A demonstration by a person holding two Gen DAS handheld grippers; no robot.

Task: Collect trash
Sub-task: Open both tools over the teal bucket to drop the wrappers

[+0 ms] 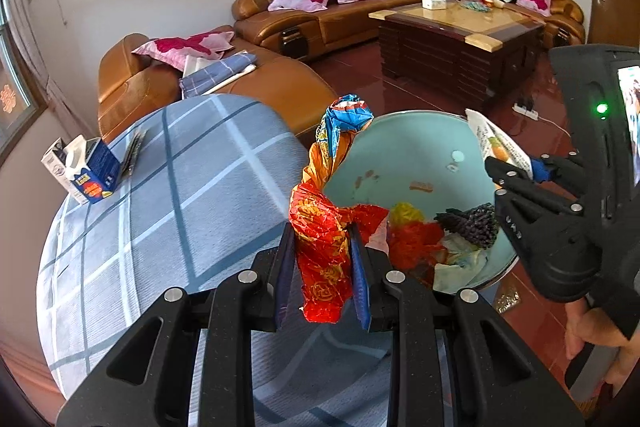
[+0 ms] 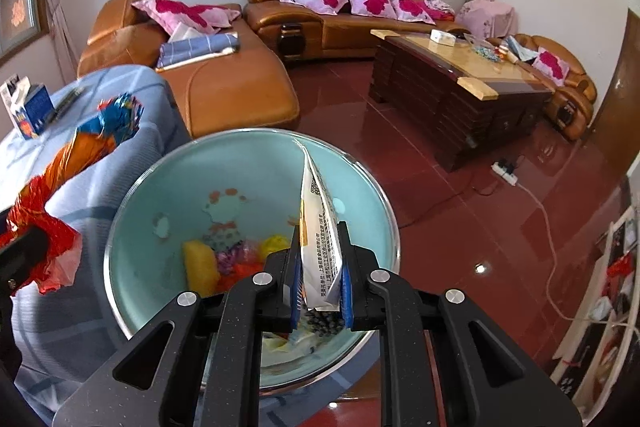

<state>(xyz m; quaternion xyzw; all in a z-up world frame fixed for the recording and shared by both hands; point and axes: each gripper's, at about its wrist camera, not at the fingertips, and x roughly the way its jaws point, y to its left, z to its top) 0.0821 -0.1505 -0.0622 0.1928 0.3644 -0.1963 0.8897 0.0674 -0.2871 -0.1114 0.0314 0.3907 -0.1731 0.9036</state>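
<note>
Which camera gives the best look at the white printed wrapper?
The right wrist view: the white printed wrapper stands upright between that gripper's fingers, centred, text and code square visible, above the teal bin. The left wrist view shows it only at the right edge, small, partly hidden.

Left gripper [image 1: 323, 259], right gripper [image 2: 320, 279]: jaws clamped.

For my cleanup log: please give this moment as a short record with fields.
left gripper: shut on red-orange wrapper, beside the bin
right gripper: shut on white packet, over the bin
bin: light blue, open, trash at the bottom
table: checked cloth, blue carton on it
</note>
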